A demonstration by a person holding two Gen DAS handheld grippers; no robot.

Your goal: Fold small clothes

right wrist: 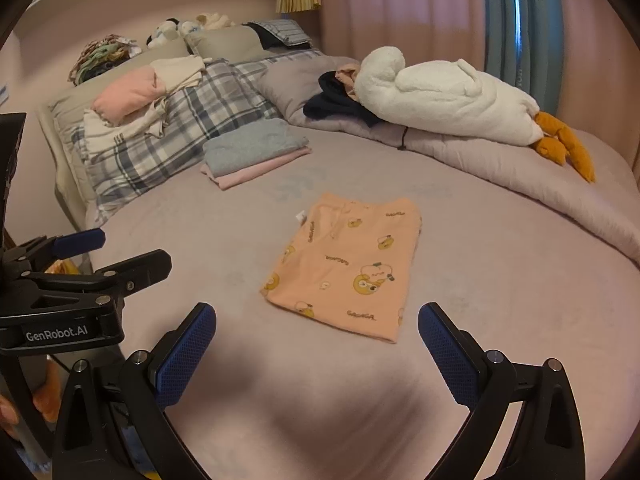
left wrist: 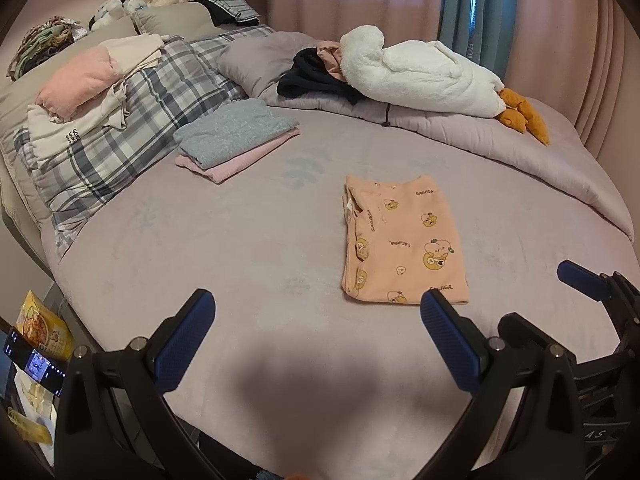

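Left gripper: wide open, empty.
Right gripper: wide open, empty.
Orange garment: folded flat on bed.

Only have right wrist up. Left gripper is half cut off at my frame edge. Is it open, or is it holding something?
Observer: The left gripper is open with nothing between its fingers. The folded peach garment lies ahead of it, untouched.
Operator: What's beside the bed on that side? I just get an orange blur.
Observer: A yellow snack bag, standing off the bed's edge, left of the gripper.
Operator: Anything else down there?
Observer: A dark device with a lit screen, just below the bag in the left wrist view.
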